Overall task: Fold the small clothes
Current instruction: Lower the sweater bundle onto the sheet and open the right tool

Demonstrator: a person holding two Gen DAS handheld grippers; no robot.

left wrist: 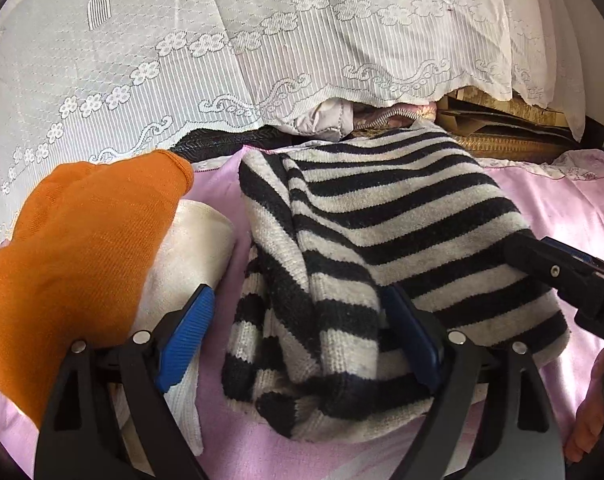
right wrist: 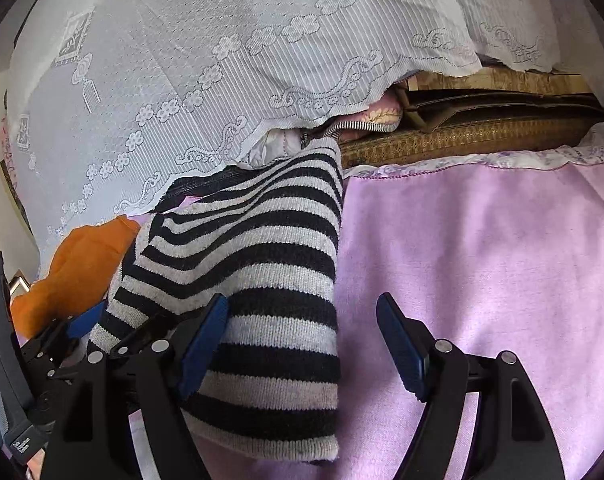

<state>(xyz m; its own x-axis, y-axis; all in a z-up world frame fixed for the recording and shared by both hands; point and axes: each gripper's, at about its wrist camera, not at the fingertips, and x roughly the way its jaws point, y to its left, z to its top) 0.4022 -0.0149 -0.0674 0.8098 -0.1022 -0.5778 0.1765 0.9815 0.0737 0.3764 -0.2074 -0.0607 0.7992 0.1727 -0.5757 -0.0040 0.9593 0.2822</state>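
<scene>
A black-and-white striped knit garment [left wrist: 382,232] lies folded on the pink bedsheet [left wrist: 562,208]. My left gripper [left wrist: 302,320] is open, its blue fingers [left wrist: 188,332] straddling the bunched left part of the garment. The garment also shows in the right wrist view [right wrist: 270,280]. My right gripper [right wrist: 306,344] is open over the garment's right edge, with one finger [right wrist: 204,344] on the knit and the other over the bare sheet [right wrist: 482,264]. The right gripper's body [left wrist: 570,276] shows at the right of the left wrist view.
An orange garment [left wrist: 82,248] and a white cloth [left wrist: 194,248] lie left of the striped one. A white lace cover [left wrist: 222,60] drapes over a pile behind. A woven mat and cardboard [right wrist: 482,128] lie at the back right.
</scene>
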